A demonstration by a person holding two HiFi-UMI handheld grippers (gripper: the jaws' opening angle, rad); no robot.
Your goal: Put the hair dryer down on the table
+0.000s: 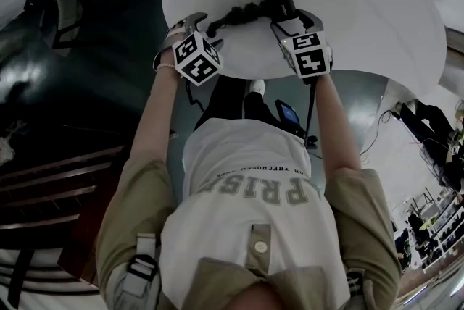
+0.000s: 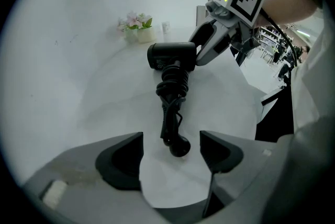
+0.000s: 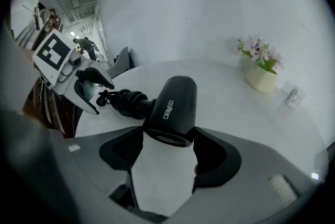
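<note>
Contact with the table looked all but made. The hair dryer [image 3: 172,100] lay on the white table [image 3: 225,123], on the person's side of the flower pot [image 3: 260,77] and well apart from it. Its barrel was nearer the pot, and its handle pointed away from it.

The right gripper [image 3: 168,134] had its fingers closed on the rear end of the barrel, one on each side. That hold suited lowering the heavy end under control. Whether the barrel's full weight already sat on the table could not be told, since its underside was hidden.

The cord [image 2: 172,81] was wound in tight coils round the handle, so nothing trailed or snagged. Its plug [image 2: 179,148] rested at the end farthest from the pot. The left gripper [image 2: 171,136] hung there with its fingers spread wide. The plug lay between them, but neither finger touched it, so that hand carried nothing.

By my judgement the handle end was already set down. What remained was for the right fingers to part and lift clear without rolling the barrel toward the pot.
</note>
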